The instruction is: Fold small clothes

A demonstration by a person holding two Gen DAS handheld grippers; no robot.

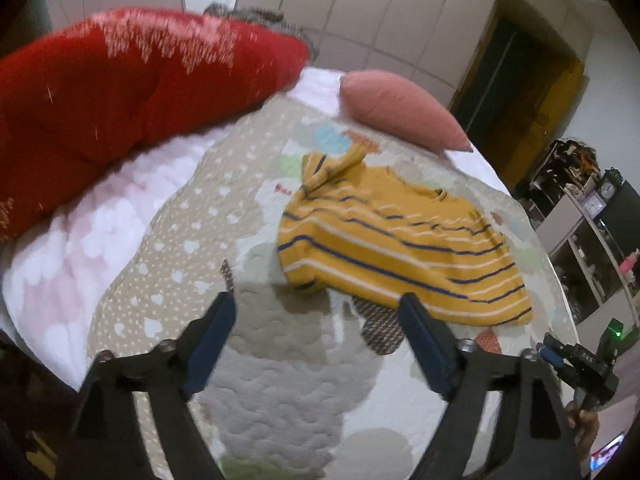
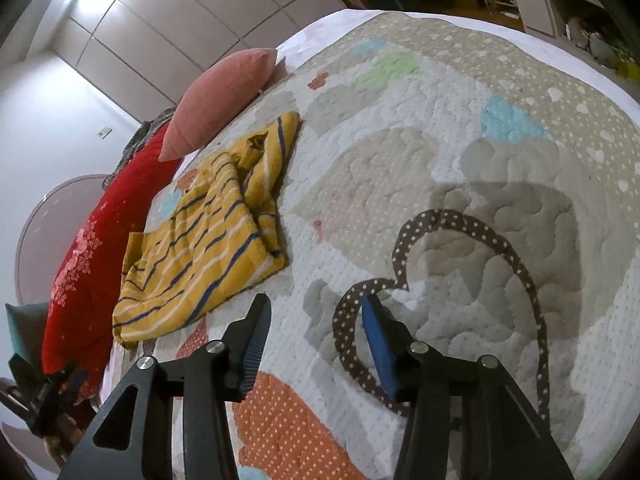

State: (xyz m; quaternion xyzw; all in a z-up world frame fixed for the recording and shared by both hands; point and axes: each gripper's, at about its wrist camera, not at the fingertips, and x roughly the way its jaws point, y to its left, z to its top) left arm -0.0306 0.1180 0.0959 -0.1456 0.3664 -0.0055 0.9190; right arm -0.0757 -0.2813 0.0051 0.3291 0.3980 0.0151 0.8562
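Note:
A small yellow shirt [image 1: 396, 240] with blue and white stripes lies rumpled on the patchwork quilt [image 1: 280, 380], one sleeve bunched at its far end. My left gripper [image 1: 318, 304] is open and empty, just short of the shirt's near hem. In the right wrist view the shirt [image 2: 200, 248] lies to the left, partly folded over itself. My right gripper [image 2: 316, 312] is open and empty, above the quilt [image 2: 460, 160] and to the right of the shirt's near corner.
A pink pillow [image 1: 400, 108] and a red floral pillow [image 1: 120, 92] lie at the head of the bed. Dark shelves [image 1: 592, 232] stand beyond the bed's right edge. The other gripper shows at the frame edge [image 1: 580, 364], and in the right wrist view [image 2: 48, 396].

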